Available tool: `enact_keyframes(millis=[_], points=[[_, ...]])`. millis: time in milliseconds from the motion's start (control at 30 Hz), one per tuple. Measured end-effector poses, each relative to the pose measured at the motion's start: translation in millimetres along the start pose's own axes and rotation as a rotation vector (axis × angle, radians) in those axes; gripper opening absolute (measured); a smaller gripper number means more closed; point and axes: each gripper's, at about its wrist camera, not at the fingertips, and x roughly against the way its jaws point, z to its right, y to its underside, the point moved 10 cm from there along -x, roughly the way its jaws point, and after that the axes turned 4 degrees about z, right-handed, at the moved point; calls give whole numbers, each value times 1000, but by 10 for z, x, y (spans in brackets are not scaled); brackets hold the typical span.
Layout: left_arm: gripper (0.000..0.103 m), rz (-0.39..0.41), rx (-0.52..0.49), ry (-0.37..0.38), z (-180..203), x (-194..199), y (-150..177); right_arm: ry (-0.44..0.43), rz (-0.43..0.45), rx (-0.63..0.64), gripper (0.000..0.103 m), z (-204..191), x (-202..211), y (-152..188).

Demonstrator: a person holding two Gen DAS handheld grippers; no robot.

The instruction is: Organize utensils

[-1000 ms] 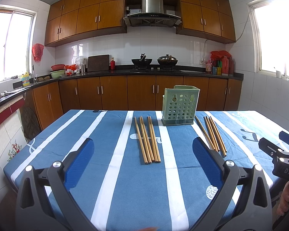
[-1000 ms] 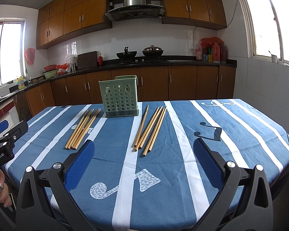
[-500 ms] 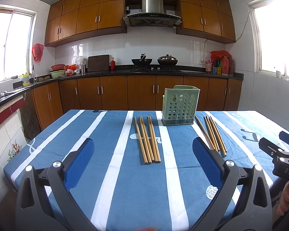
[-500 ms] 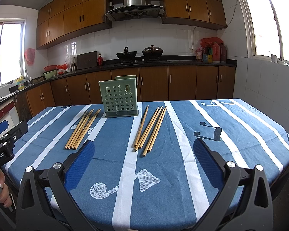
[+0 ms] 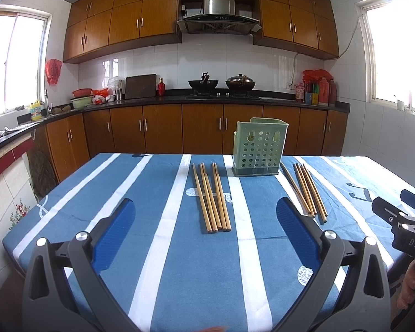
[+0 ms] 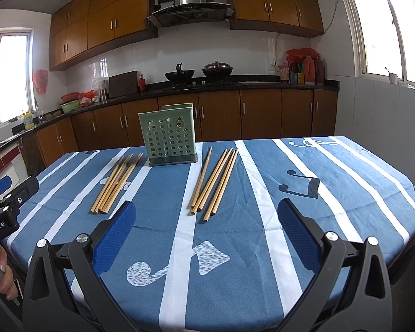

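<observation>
Both grippers idle at the near table edge, nothing picked yet. Left gripper (image 5: 204, 215) fingers spread wide, empty; right gripper (image 6: 206, 215) same, wide and empty.

Chopsticks lie flat on the tablecloth (image 5: 124, 188) in two bundles: one mid-frame in the left view (image 5: 211, 197), the other right of centre (image 5: 304, 191). In the right view they sit left of centre (image 6: 114, 184) and mid-frame (image 6: 214, 181). Caddy (image 5: 258, 148) stands upright between the bundles, at the far end, upper centre of frame.

Risks, my read:
- Sticks are thin, round and flush on cloth; pads could slip off or snag the fabric and drag it.
- Bundled sticks touch each other, so a pinch may lift several or roll the rest apart.
- Caddy looks light; a tilted stick catching the rim could tip it.

Caddy contents: nothing pokes above the rim; inside not visible.
</observation>
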Motion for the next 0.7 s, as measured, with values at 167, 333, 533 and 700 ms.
enact_keyframes(millis=[167,333,533,700], points=[[99,-97,14,-24,-85,-290,163,8,-61,-61,101,124,-175,27],[99,-202,77,-39,-252,-495,334,64,-165,-118,99,322,-506,75],[99,-301,163,-38,-460,-717,507,49,-325,-202,56,430,-1085,151],[99,-358,178,-43,-580,-885,596,26,-413,-223,34,374,-1505,234]])
